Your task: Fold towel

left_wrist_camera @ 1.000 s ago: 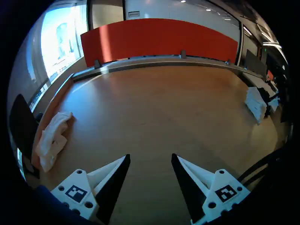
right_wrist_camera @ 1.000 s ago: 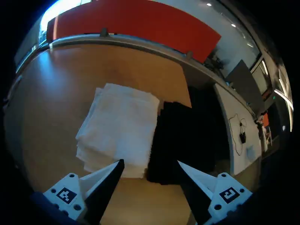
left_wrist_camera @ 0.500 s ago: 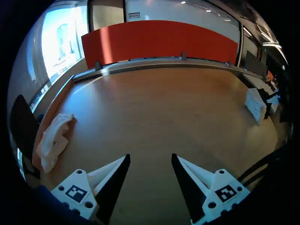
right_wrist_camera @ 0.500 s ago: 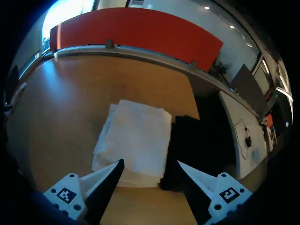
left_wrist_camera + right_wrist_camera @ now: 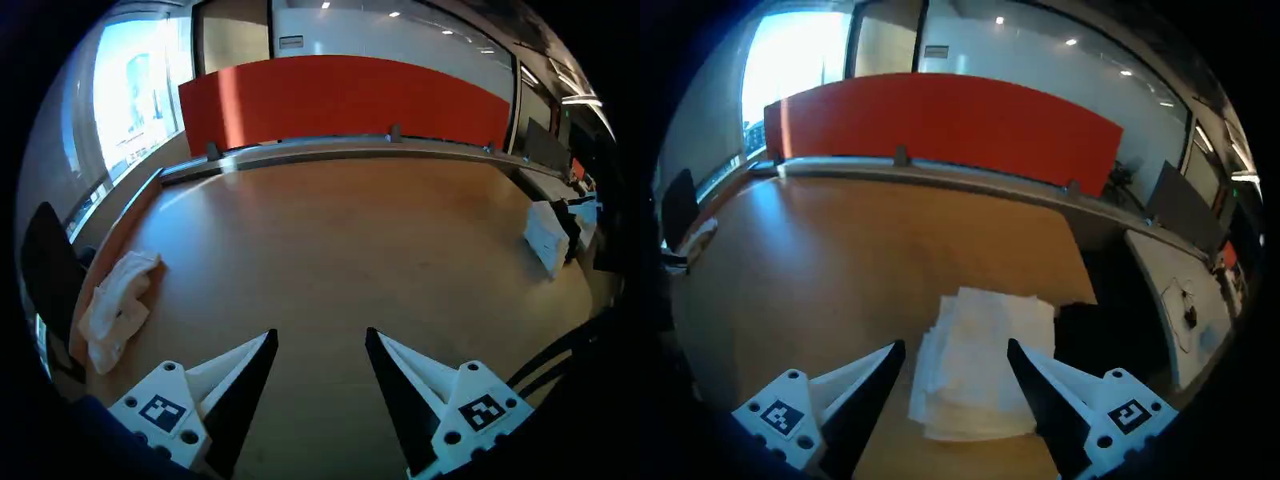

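Observation:
In the right gripper view a stack of folded white towels [image 5: 984,360] lies on the wooden table [image 5: 848,256] close to its right edge. My right gripper [image 5: 956,360] stands open just above the stack's near end, with nothing between its fingers. In the left gripper view the same folded stack [image 5: 547,234] sits far right, and a crumpled white towel [image 5: 114,308] lies at the table's far left edge. My left gripper [image 5: 320,348] hangs open over bare tabletop, well away from both.
A red partition [image 5: 344,96] runs along the table's far edge. A dark chair back [image 5: 48,272] stands left of the crumpled towel. Right of the table is a dark gap [image 5: 1112,320] and a white desk [image 5: 1180,316] with a cable.
The right gripper has pulled back and tilted up, so the folded stack sank lower and looks smaller in its view. The left gripper's view barely shifted.

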The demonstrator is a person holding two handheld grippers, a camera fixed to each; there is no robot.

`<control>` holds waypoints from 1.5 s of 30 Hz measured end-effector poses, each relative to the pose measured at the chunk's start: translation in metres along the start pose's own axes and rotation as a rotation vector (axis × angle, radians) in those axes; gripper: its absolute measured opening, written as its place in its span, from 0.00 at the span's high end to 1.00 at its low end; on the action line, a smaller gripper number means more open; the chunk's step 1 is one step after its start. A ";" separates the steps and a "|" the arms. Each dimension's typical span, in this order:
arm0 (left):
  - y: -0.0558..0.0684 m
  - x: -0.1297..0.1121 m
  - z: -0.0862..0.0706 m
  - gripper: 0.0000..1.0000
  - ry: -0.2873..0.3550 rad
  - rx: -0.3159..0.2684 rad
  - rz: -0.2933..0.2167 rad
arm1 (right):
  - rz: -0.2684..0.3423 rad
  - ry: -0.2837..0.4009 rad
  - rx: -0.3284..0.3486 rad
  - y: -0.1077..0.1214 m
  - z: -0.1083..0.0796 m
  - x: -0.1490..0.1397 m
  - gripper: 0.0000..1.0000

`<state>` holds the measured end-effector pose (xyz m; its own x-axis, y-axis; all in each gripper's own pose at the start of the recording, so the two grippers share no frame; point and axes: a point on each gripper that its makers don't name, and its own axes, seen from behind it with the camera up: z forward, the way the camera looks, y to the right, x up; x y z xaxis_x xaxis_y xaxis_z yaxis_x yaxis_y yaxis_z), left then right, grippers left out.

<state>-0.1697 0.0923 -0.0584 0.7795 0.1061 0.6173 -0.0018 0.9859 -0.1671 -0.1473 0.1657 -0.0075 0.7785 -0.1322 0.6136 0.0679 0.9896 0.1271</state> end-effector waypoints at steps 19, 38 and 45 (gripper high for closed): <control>-0.012 0.060 0.003 0.19 0.141 0.016 0.006 | 0.115 0.423 0.050 -0.070 -0.037 0.114 0.01; -0.035 0.148 -0.016 0.19 0.430 0.049 -0.063 | 0.055 0.551 0.013 -0.133 -0.056 0.163 0.01; -0.047 0.167 -0.027 0.19 0.503 0.073 -0.087 | 0.078 0.566 0.004 -0.153 -0.058 0.172 0.01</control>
<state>-0.0228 0.0607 0.0318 0.9836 -0.0341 0.1773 0.0466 0.9967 -0.0667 0.0123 -0.0052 0.0332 0.9941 -0.0063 0.1081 -0.0048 0.9948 0.1019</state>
